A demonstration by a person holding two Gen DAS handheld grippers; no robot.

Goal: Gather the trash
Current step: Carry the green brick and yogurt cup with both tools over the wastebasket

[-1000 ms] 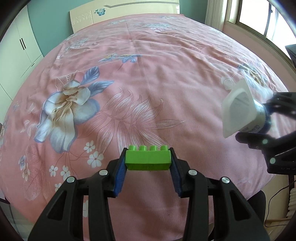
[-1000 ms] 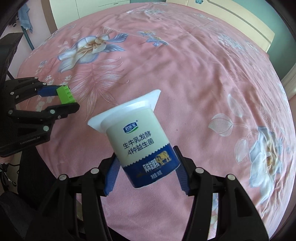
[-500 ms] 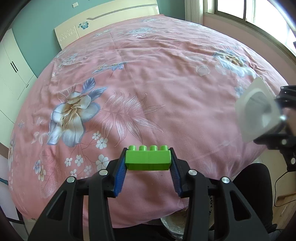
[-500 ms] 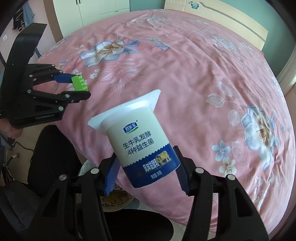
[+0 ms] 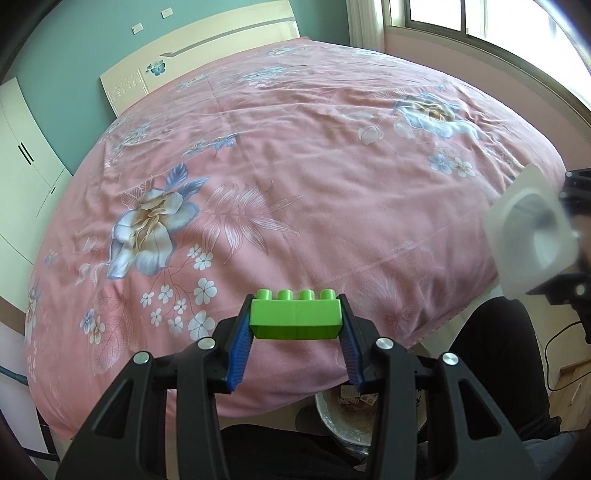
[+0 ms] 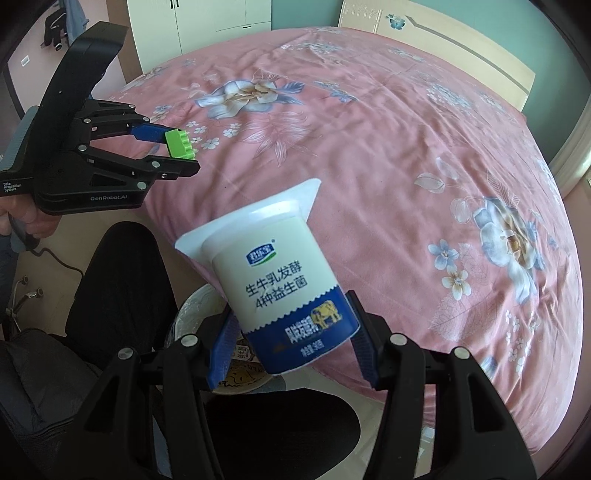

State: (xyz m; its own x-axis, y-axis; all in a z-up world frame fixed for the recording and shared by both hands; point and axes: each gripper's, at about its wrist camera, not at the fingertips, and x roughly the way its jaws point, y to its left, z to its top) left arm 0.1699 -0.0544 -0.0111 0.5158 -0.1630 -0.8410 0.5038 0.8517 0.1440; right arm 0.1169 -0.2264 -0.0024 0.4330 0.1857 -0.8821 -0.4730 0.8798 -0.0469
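Observation:
My left gripper (image 5: 294, 325) is shut on a green toy brick (image 5: 294, 316), held in the air over the near edge of the bed; it also shows in the right wrist view (image 6: 173, 147) with the brick (image 6: 179, 144). My right gripper (image 6: 291, 343) is shut on a white and blue yogurt cup (image 6: 280, 284), tilted with its open mouth away from me. The cup (image 5: 532, 240) appears at the right edge of the left wrist view. A round bin (image 5: 345, 419) with wrappers inside sits on the floor below both grippers; the right wrist view shows its rim (image 6: 192, 306).
The pink flowered bedspread (image 5: 295, 177) fills most of both views. A cream headboard (image 5: 199, 62) is at the far end, white wardrobes (image 5: 22, 177) at the left, a window (image 5: 491, 29) at the right. Black-trousered legs (image 6: 118, 295) flank the bin.
Both grippers have drawn back from over the bed toward its near edge, still holding their objects. The bin on the floor has come into view beneath them.

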